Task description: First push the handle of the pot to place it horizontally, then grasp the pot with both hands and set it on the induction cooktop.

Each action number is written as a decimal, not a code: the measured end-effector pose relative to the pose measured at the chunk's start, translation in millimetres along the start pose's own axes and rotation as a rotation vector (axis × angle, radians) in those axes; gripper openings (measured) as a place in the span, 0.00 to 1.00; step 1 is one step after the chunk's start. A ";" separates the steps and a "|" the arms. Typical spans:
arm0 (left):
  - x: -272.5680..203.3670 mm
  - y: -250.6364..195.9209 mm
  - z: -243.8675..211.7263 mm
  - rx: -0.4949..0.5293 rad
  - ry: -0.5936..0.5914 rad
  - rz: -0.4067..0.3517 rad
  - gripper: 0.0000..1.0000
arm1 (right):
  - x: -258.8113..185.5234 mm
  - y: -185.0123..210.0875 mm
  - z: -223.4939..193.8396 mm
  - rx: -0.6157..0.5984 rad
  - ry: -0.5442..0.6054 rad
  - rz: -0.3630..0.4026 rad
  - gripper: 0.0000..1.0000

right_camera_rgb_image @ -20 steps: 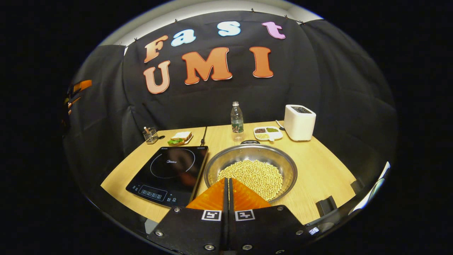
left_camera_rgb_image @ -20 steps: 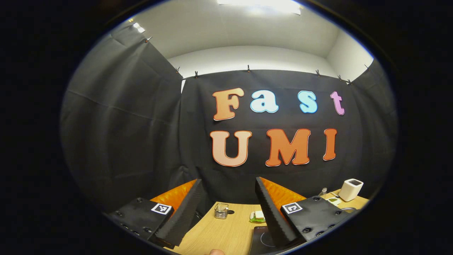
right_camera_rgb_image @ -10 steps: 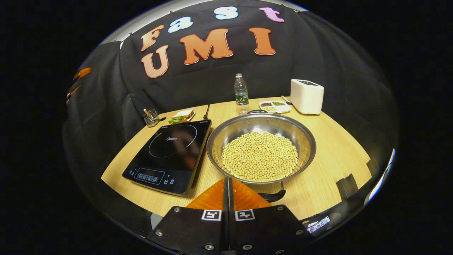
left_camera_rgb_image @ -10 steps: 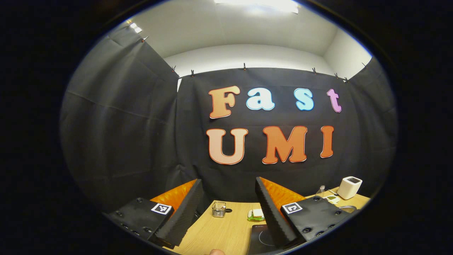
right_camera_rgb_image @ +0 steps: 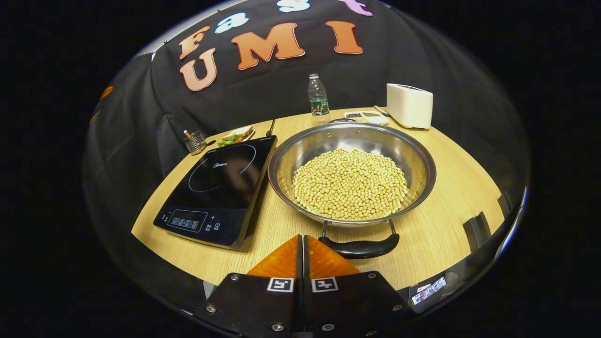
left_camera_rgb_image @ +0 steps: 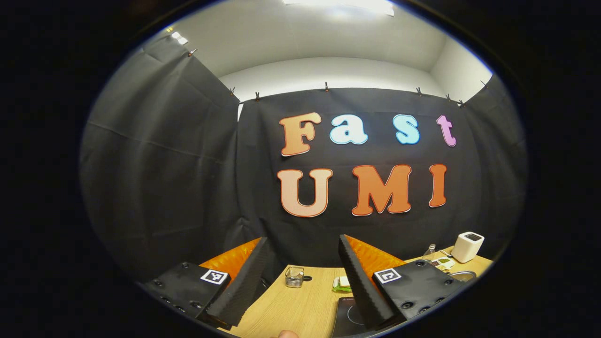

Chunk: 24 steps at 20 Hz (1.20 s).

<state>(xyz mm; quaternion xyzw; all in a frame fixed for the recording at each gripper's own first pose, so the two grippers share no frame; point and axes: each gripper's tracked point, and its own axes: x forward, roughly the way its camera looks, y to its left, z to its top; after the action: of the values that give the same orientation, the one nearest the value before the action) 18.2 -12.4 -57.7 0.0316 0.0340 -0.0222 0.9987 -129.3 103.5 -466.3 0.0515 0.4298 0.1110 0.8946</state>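
A steel pot (right_camera_rgb_image: 352,173) full of pale beans stands on the wooden table (right_camera_rgb_image: 436,234), just right of the black induction cooktop (right_camera_rgb_image: 218,188). Its near black handle (right_camera_rgb_image: 359,246) faces me; a far handle (right_camera_rgb_image: 340,120) peeks over the back rim. My right gripper (right_camera_rgb_image: 303,239) is shut with nothing in it, its tips just left of the near handle and above the table's front. My left gripper (left_camera_rgb_image: 300,253) is open and empty, held high and aimed at the back wall. A corner of the cooktop (left_camera_rgb_image: 350,314) lies beside its right finger, and a sliver of the pot's rim (left_camera_rgb_image: 462,274) sits at the far right.
Along the back of the table stand a water bottle (right_camera_rgb_image: 318,98), a white toaster (right_camera_rgb_image: 409,105), a divided dish of beans (right_camera_rgb_image: 366,115), a sandwich on a plate (right_camera_rgb_image: 235,136) and a small glass holder (right_camera_rgb_image: 194,142). A cable runs back from the cooktop.
The right gripper has come forward and tilted down toward the pot, so the near handle has come into sight beside its tips. The left gripper has hardly moved.
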 end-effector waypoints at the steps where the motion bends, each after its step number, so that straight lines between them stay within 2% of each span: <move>1: 1.4 -0.4 -0.2 -0.001 0.004 0.000 0.98 | 0.4 -1.4 -0.8 0.003 -0.001 -0.004 0.00; 5: 4.4 -1.7 -6.4 -0.005 0.016 -0.004 0.98 | -1.2 -14.0 -0.8 0.034 0.000 -0.022 0.00; 18: 7.4 -19.1 -33.1 -0.008 0.068 -0.006 0.98 | -1.7 -96.0 13.7 0.121 -0.038 -0.186 0.00; 24: 11.6 -40.3 -46.4 -0.001 0.087 -0.025 0.97 | -1.5 -117.3 19.1 0.138 -0.041 -0.218 0.00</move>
<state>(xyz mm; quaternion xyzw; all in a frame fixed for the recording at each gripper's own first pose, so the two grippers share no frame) 24.8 -50.0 -107.2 0.0316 0.0779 -0.0333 0.9959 -97.3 -10.7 -475.3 0.0681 0.4210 -0.0178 0.9043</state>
